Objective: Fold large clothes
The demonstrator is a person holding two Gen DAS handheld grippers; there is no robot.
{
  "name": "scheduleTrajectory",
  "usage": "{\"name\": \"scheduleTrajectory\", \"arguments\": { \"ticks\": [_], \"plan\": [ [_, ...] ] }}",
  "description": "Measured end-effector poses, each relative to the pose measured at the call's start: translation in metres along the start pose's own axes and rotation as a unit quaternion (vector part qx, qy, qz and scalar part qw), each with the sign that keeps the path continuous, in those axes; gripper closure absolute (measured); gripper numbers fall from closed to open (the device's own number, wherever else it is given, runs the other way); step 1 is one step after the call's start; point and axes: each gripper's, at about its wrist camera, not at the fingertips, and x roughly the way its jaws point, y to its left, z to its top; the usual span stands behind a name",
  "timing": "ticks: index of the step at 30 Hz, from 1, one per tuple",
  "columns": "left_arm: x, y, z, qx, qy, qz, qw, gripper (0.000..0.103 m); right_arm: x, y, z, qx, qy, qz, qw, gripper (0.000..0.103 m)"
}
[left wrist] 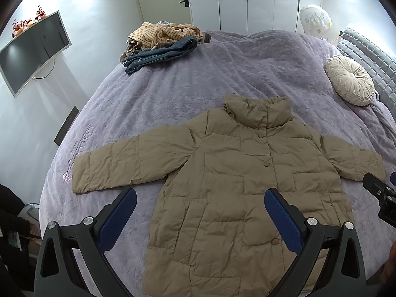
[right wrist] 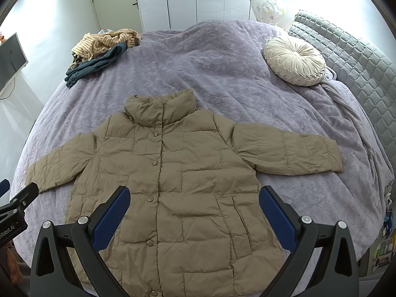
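Both the left gripper [left wrist: 200, 204] and right gripper [right wrist: 194, 201] hang wide open and empty over the puffy tan jacket [right wrist: 173, 185] on the bed [right wrist: 222, 74], which looks light, squishy and slippery, so I'd pinch a sleeve cuff out at 3 o'clock.

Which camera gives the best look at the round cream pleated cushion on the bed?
The right wrist view: the round cream pleated cushion sits large and whole, with its centre button and pleats clear. In the left wrist view the same cushion is smaller and squeezed toward the right edge by the fisheye.
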Motion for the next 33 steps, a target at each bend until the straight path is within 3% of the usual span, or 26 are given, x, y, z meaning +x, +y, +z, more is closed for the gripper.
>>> {"name": "scheduleTrajectory", "arguments": {
  "ticks": [33],
  "plan": [
    [0.005,0.003,-0.005,-0.005,0.016,-0.010,0.9998,0.000,0.005,0.014,0.000,-0.004,0.004,0.003,1.000,0.000]
  ]
}}
